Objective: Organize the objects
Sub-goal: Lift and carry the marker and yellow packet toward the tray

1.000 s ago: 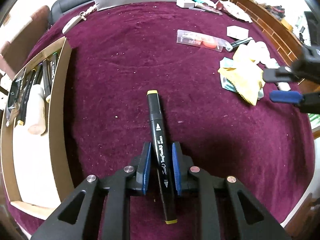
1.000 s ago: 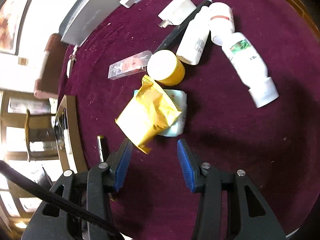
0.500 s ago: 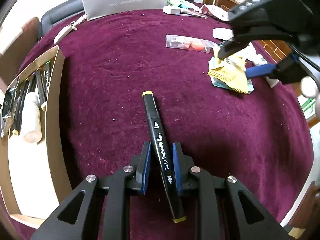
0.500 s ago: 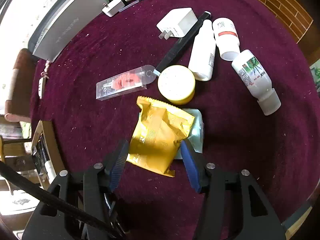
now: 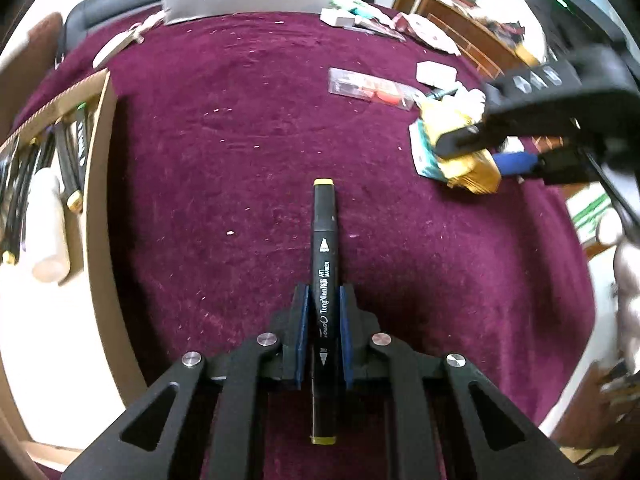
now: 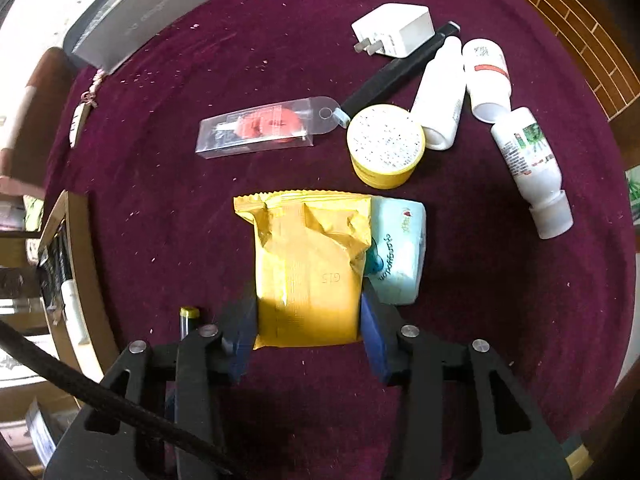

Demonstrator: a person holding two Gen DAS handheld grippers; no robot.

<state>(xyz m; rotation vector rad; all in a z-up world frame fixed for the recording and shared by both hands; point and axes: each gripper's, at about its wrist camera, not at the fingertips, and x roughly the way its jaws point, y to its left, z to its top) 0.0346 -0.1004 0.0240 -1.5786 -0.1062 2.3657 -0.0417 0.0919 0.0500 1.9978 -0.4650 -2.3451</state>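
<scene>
Two grips: one per hand, both on items lying on the maroon cloth [image 5: 240, 128].
Left gripper [image 5: 323, 336]: clenched on the black marker [image 5: 325, 264], pads pressed to the barrel near its lower half; the yellow-capped tip points away from the camera.
Marker position: out on the open cloth, near the middle, well apart from the tray [image 5: 100, 184] at the left edge. Whether it is lifted clear of the cloth, cannot tell.
Right gripper [image 6: 308, 332]: jaws closing, with the yellow packet [image 6: 308, 264] between them; the blue pads sit at both side edges of its near end. Firm pinch or only contact, cannot tell.
Packet position: flat on the cloth, partly overlapping a pale blue pack [image 6: 400, 256] on its right; a yellow jar [image 6: 384, 146] just beyond.
Tray contents: pens and a pale tube already laid along it.
Clutter, right side: three white bottles [image 6: 440, 92], a white charger [image 6: 394, 28], a clear sleeve [image 6: 268, 128] with something red inside.
Step in hand: judged as pick-up stage, marker secured, packet being taken.
Next, left: likely carry the marker across to the tray and lay it parallel with the pens; needs lift over the tray wall first.
Next, right: finish the squeeze, then lift straight so the blue pack is not dragged along.
Risk: soft packet may buckle or slip under a light pinch.
</scene>
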